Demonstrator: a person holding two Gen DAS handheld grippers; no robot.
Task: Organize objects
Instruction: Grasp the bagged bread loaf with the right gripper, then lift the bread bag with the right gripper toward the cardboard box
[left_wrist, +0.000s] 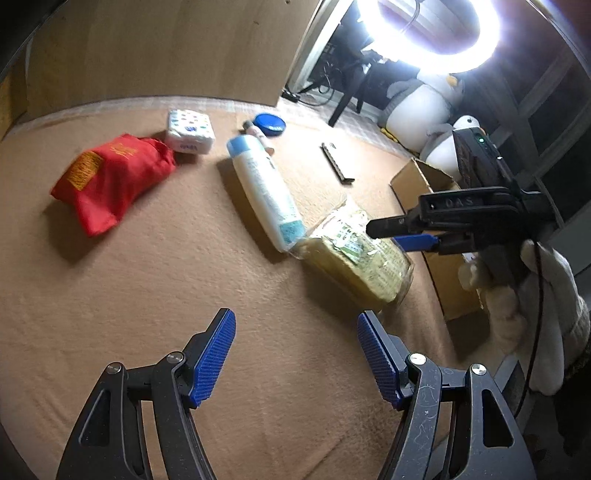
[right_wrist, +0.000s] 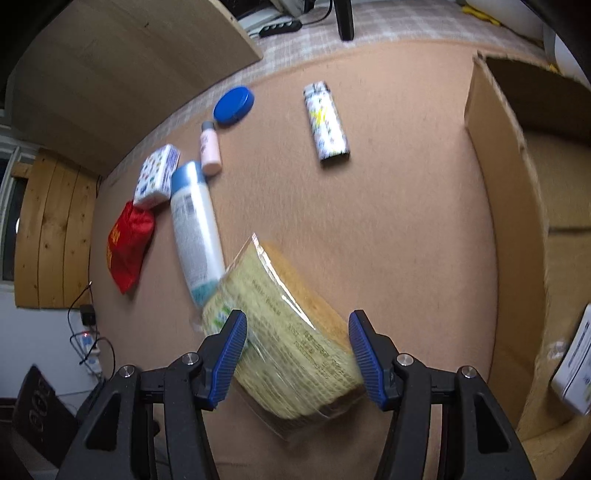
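Note:
A yellow pack in clear wrap (right_wrist: 291, 347) sits between the blue pads of my right gripper (right_wrist: 297, 354), which is shut on it; the pack overlaps the foot of a white bottle with a blue cap (right_wrist: 197, 229). In the left wrist view the right gripper (left_wrist: 391, 232) holds the yellow pack (left_wrist: 354, 258) tilted above the tan mat, next to the white bottle (left_wrist: 264, 188). My left gripper (left_wrist: 295, 354) hovers open over bare mat with nothing between its fingers. A red pouch (left_wrist: 110, 181), a patterned tissue pack (left_wrist: 190, 131), a small pink bottle (right_wrist: 210, 147), a blue lid (right_wrist: 233, 105) and a patterned lighter-shaped case (right_wrist: 325, 122) lie farther off.
An open cardboard box (right_wrist: 495, 192) stands right of the mat with a white packet (right_wrist: 576, 365) inside. A gloved hand (left_wrist: 539, 295) holds the right gripper. Plush penguins (left_wrist: 417, 114) and a bright ring light (left_wrist: 428, 33) are behind the box. A wooden board (left_wrist: 155, 48) backs the mat.

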